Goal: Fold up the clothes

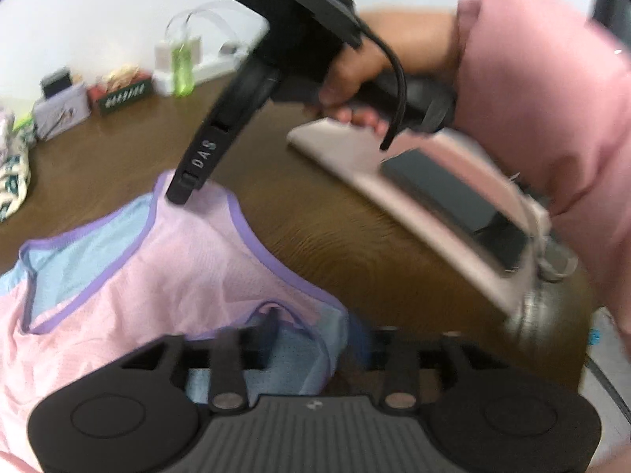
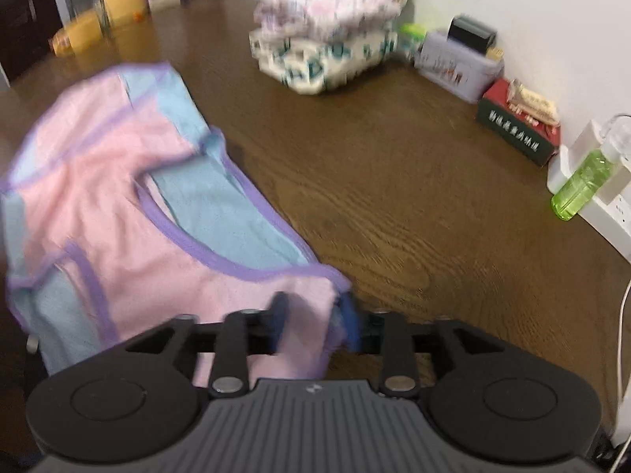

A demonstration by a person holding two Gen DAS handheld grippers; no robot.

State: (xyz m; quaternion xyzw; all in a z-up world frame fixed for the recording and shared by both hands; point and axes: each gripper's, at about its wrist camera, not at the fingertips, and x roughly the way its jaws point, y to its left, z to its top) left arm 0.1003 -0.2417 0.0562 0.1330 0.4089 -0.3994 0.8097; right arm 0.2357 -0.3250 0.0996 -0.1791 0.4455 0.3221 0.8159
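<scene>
Right wrist view showed the pink-and-blue mesh vest with purple trim (image 2: 130, 216) crumpled at nine o'clock on the brown wooden table (image 2: 394, 205); the right gripper (image 2: 315, 323) and the left gripper (image 1: 311, 339) both had their fingers parted around its shoulder straps.

From the folded pile (image 2: 327, 51) toward me I see a broad bare stretch of worktop (image 2: 414, 181) to pass over, hemmed on its right by the tin (image 2: 457, 67), red-green box (image 2: 520, 126) and green bottle (image 2: 583, 177) along the wall, and on its left by the spread pink garment (image 2: 118, 205).
</scene>
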